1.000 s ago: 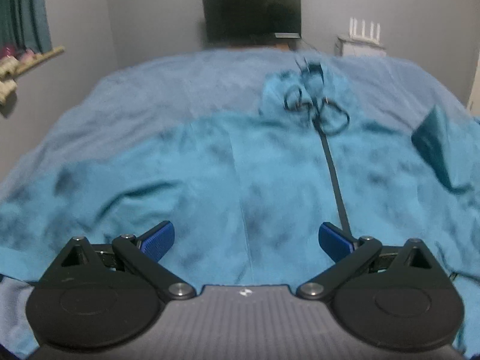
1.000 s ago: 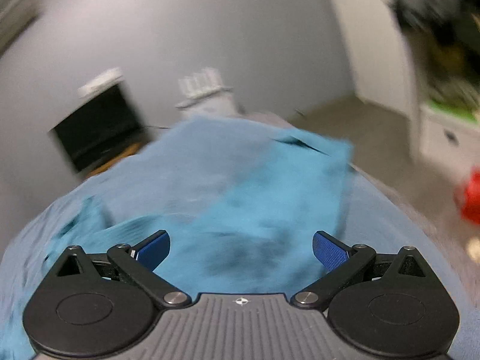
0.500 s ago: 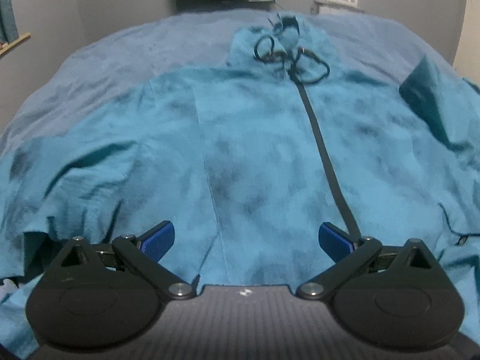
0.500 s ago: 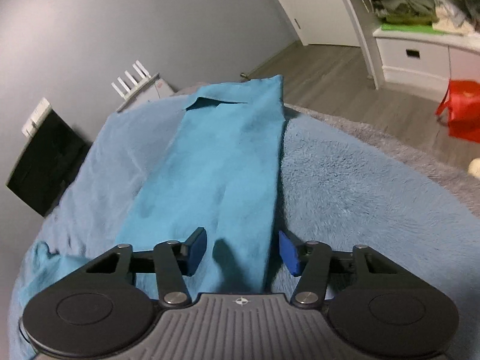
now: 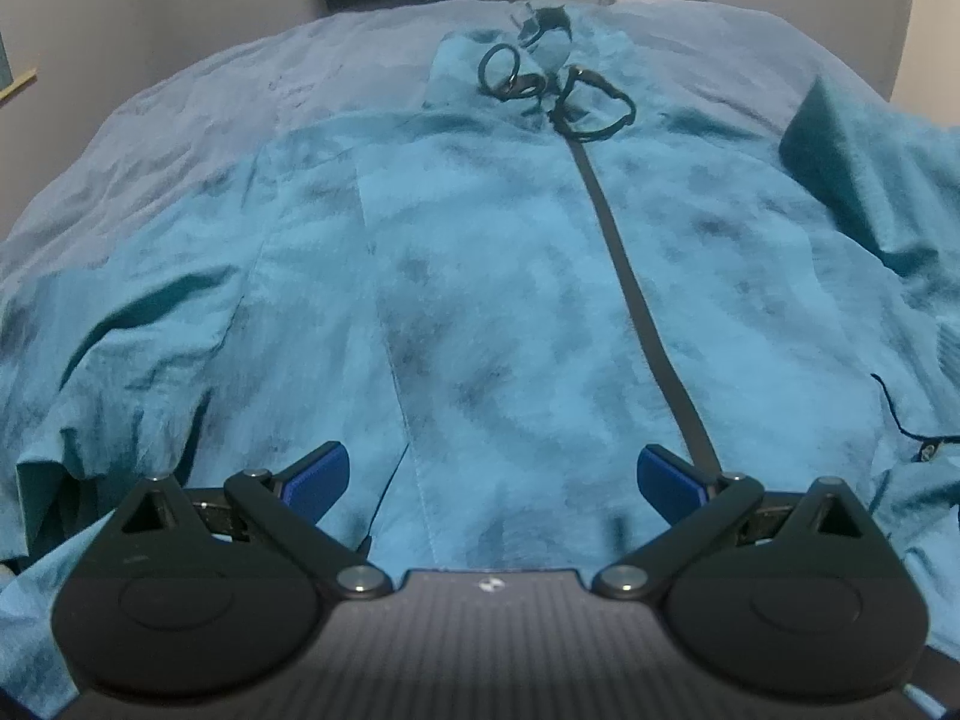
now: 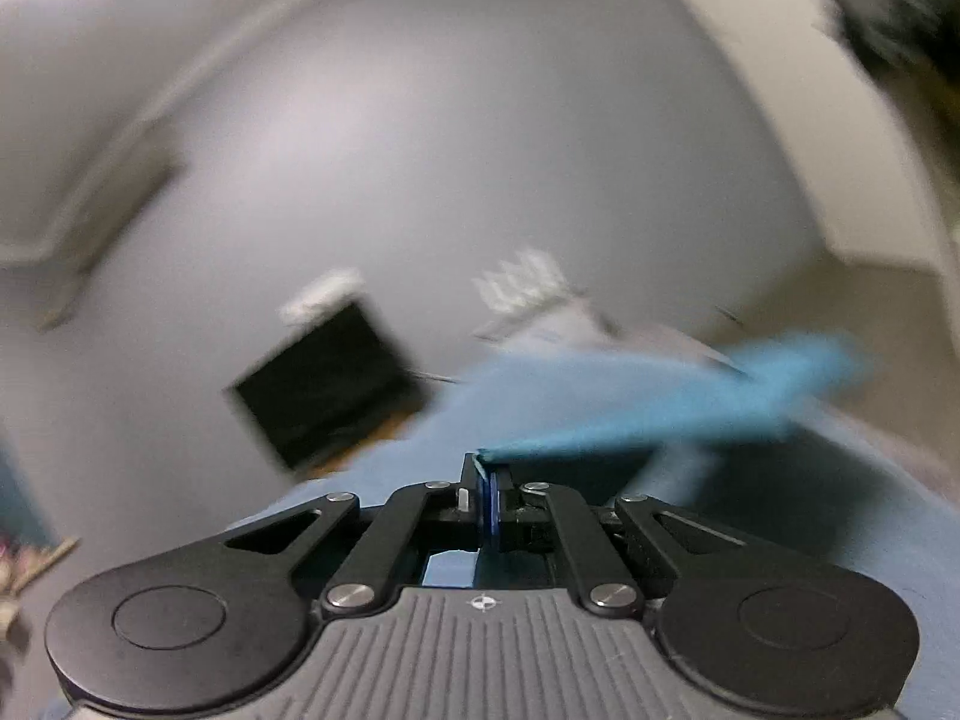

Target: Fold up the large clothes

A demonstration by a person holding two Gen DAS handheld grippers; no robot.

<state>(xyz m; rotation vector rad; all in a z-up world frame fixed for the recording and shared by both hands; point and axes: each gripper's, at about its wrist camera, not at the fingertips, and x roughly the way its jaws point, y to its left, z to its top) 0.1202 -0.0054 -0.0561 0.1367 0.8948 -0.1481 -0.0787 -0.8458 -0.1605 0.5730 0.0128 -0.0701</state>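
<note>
Jacket [image 5: 498, 276] lies spread front-up on blue blanket [image 5: 198, 114], black zipper [image 5: 636, 276] running up the front. Left gripper [image 5: 491, 480] hovers over hem, jaws spread. Right gripper [image 6: 487, 501] pinches sleeve [image 6: 672, 414], lifted; view blurred.

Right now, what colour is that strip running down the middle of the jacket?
Black: the zipper strip runs down the mottled teal-blue jacket. The left wrist view shows it best.

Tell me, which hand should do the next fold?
Probably the right. The right gripper is already shut on the sleeve and holds it off the bed. The left gripper hangs open above the jacket, holding nothing.
</note>
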